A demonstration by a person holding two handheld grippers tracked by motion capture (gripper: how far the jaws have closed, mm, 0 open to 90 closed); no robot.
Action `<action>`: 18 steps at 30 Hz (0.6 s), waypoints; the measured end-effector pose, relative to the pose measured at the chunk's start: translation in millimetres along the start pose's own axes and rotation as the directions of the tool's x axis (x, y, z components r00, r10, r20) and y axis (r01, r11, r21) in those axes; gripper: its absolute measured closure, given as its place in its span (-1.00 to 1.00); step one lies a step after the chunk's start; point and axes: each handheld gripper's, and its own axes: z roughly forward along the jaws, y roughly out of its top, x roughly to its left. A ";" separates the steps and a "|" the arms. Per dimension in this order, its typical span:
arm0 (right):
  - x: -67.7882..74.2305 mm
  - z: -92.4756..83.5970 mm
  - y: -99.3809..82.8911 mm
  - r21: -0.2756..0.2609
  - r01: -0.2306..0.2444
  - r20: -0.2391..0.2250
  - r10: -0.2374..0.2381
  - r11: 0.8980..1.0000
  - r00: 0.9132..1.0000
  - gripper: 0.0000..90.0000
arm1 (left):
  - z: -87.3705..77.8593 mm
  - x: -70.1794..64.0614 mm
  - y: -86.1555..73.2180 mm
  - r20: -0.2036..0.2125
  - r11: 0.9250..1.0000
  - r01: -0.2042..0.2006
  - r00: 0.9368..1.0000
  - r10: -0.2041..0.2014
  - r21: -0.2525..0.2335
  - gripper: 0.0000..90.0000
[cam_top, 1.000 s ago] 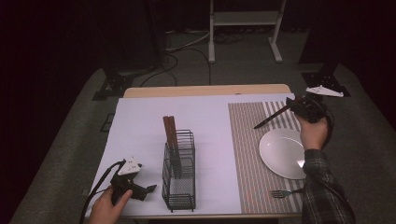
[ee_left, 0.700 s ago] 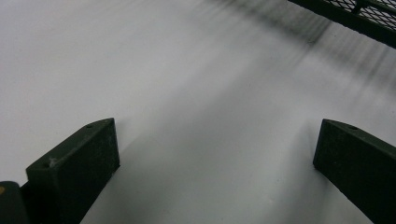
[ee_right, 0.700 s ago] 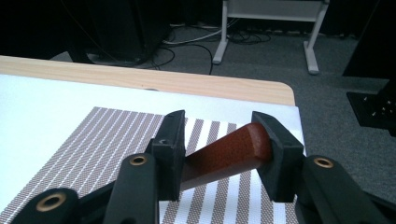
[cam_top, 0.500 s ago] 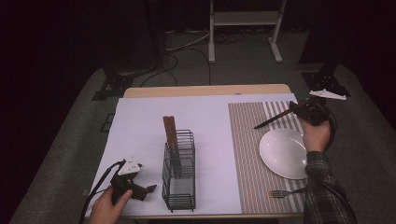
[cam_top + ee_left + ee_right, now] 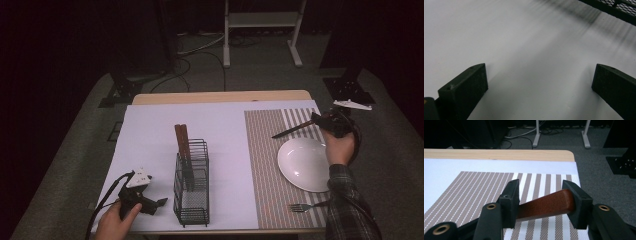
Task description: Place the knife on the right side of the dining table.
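A knife [image 5: 295, 129] with a dark blade and a brown wooden handle [image 5: 544, 206] lies slanted over the striped placemat [image 5: 265, 150], just beyond the white plate [image 5: 302, 165]. My right gripper [image 5: 321, 120] is at its handle end. In the right gripper view the handle runs crosswise between the jaws [image 5: 541, 185]. Its end touches the right pad and the rest slips under the left one. The jaws have just been opening and no longer pinch it. My left gripper [image 5: 159, 202] rests open on the white table cover [image 5: 524, 37], nothing between its jaws [image 5: 540, 70].
A black wire rack [image 5: 191, 190] stands mid-table with two brown-handled utensils [image 5: 181, 142] upright in it; its mesh edge [image 5: 614, 10] is close to my left gripper. A fork [image 5: 305, 206] lies on the placemat near the front edge. A white metal stand [image 5: 260, 20] is on the floor beyond.
My right hand has sunk a little toward the placemat with the knife, whose tip now lies lower on the stripes. The left hand has kept still.
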 end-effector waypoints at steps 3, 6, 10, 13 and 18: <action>-2.1 1.6 -3.0 0.007 -0.012 0.005 0.012 1.000 1.000 0.03 | 0.0 0.0 0.0 0.000 1.000 0.000 1.000 0.000 0.000 -1.00; -4.5 3.7 -6.0 0.014 -0.020 0.009 0.020 1.000 1.000 0.00 | 0.0 0.0 0.0 0.000 1.000 0.000 1.000 0.000 0.000 -1.00; -7.3 6.2 -9.5 0.028 -0.032 0.015 0.032 0.999 0.999 -0.03 | 0.0 0.0 0.0 0.000 1.000 0.000 1.000 0.000 0.000 -1.00; -9.3 8.1 -12.0 0.035 -0.039 0.020 0.039 0.999 0.999 -0.05 | 0.0 0.0 0.0 0.000 1.000 0.000 1.000 0.000 0.000 -1.00; -13.4 10.9 -16.2 0.045 -0.058 0.020 0.057 0.997 0.998 -0.07 | 0.0 0.0 0.0 0.000 1.000 0.000 1.000 0.000 0.000 -1.00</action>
